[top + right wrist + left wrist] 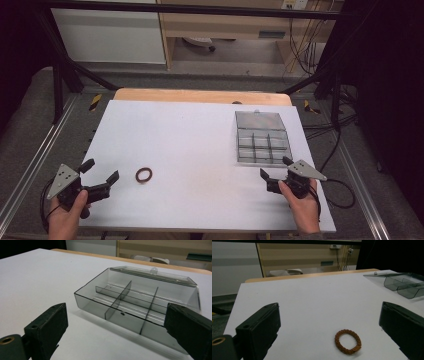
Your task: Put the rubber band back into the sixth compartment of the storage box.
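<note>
On the white bench [200,150], toward its near left part, a brown braided ring [144,174] lies flat, touching nothing. In the left gripper view the ring [347,341] sits low between the two black jaws, which stand wide apart on either side of it without touching it.

Well apart from the ring, at the far right of the bench, stands a smoky clear plastic organiser box [262,145] with its lid [259,120] folded back and lying open behind it. Thin dividers split the box [130,302] into compartments (a grid of small cells), and every cell that can be seen is empty.

The left claw [102,175] is held low at the near left corner, just beside the ring, jaws spread and pointing right toward it, with a hand [67,212] gripping it from below. The right claw [276,168] is at the near right, just in front of the box's near edge, jaws likewise spread, held by the other hand [300,200].
</note>
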Available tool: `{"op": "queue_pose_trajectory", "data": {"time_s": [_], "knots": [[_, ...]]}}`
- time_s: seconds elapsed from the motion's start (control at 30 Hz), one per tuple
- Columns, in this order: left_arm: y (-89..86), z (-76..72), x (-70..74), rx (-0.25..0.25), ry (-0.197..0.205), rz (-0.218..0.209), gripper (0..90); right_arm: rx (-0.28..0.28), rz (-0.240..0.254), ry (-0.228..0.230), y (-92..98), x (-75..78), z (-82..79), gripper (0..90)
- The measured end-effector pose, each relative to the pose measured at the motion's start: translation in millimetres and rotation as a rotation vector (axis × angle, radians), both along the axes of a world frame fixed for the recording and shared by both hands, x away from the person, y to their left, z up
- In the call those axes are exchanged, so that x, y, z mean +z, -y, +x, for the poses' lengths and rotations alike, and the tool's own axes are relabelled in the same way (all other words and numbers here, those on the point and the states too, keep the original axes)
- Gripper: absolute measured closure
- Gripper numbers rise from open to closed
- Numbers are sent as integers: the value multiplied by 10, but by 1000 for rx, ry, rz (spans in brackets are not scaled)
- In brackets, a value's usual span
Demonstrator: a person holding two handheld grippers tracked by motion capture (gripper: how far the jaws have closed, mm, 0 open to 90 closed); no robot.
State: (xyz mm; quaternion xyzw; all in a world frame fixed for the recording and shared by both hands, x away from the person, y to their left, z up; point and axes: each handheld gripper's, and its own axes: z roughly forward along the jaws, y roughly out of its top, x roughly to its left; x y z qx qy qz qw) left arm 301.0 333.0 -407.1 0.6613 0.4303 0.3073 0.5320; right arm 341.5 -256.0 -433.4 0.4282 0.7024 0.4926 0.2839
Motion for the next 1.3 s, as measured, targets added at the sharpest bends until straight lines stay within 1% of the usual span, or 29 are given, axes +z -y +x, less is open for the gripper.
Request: {"op": "queue_pose_trajectory", "data": {"time_s": [0.03,0.2,0.27,0.3,0.4,0.43,0.47,0.53,0.6,0.63,0.67,0.7,0.8,0.83,0.87,0.97,1.03,1.07,1.17,1.3], "knots": [[1,3,-3,4,-4,0,39,4,-10,-1,-22,-1,-1,45],[6,10,-15,15,-17,6,41,28,-30,-5,-125,16,-28,39],[2,11,-20,20,-21,15,41,29,-30,-3,-145,24,-34,37],[3,13,-24,22,-21,14,43,38,-14,-3,-201,47,-51,36],[2,12,-27,24,-20,17,43,53,0,5,-293,87,-75,34],[3,11,-28,23,-21,18,43,53,0,5,-293,87,-75,34],[7,11,-30,22,-22,19,43,65,7,6,-372,122,-76,33],[14,11,-34,23,-23,17,43,74,4,6,-436,145,-59,32],[19,10,-35,17,-22,21,43,89,-2,-14,-521,163,-35,31],[19,10,-35,17,-22,21,43,98,-14,-19,-569,169,-22,32],[20,9,-37,16,-24,25,43,101,-33,-38,-639,173,-6,33],[24,11,-39,17,-23,24,43,116,-51,-47,-698,177,6,33],[26,14,-43,16,-29,31,44,160,-71,-53,-876,195,26,33],[26,15,-45,14,-31,34,44,177,-81,-57,-963,204,38,33],[26,15,-45,14,-31,34,44,185,-85,-61,-1018,211,45,34],[37,22,-56,19,-38,33,45,219,-110,-82,-1258,233,85,37],[36,22,-57,20,-39,35,46,254,-124,-97,-1434,241,106,38],[31,21,-57,21,-40,39,46,275,-136,-101,-1546,245,114,39],[21,22,-62,27,-45,42,47,328,-161,-110,-1803,247,120,39],[16,29,-63,30,-48,50,48,372,-198,-124,-2081,230,141,42]]}}
